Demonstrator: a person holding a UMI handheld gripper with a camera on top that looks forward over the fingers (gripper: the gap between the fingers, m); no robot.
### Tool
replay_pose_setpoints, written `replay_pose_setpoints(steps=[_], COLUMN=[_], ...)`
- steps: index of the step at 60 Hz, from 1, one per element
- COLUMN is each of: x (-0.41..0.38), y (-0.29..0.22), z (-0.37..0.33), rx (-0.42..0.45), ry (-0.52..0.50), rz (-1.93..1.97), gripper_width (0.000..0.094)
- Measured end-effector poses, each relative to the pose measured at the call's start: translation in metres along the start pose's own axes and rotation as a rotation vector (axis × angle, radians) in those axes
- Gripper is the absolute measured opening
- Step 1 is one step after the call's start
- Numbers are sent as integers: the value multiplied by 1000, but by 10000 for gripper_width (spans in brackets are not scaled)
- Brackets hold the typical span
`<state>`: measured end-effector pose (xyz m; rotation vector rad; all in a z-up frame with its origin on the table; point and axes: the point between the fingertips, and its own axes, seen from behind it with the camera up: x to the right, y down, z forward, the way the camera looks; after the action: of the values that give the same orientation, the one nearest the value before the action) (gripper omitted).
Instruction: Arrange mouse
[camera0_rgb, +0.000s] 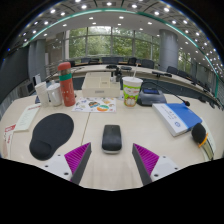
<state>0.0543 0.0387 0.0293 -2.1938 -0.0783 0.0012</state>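
Observation:
A dark grey mouse (111, 137) lies on the beige table (110, 170), just ahead of my fingers and in line with the gap between them. A black mouse pad (50, 133) with a wrist rest lies to its left. My gripper (112, 160) is open and empty, its purple pads (77, 157) spread wide on either side, a little short of the mouse.
A green-and-white cup (132, 91), an orange bottle (66, 84) and a white mug (43, 94) stand beyond. A blue book (176, 117) lies to the right, papers (95, 104) in the middle, a grey box (151, 96) behind.

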Motion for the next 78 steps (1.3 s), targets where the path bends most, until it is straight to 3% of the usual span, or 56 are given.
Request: replay_pose_setpoints(steps=[8,13,18,33,37,47,57,66,78], x=[-3,-4,-2,-1,-3,-35,-122,-203,-245], y=[-9,-4,-9,-9,-16,-90,-136,-117,-67], z=[58,81,86,83,76,34,9,28,72], rx=[-20,-46,-38,-79,-80,24,77,22,-52], ry=[6,3,9,42,51,42,-47,-128,-117], rz=[3,-9,-1,5,6,60,86,90,30], gripper_width=[805,696,478,329,323,324,322,322,322])
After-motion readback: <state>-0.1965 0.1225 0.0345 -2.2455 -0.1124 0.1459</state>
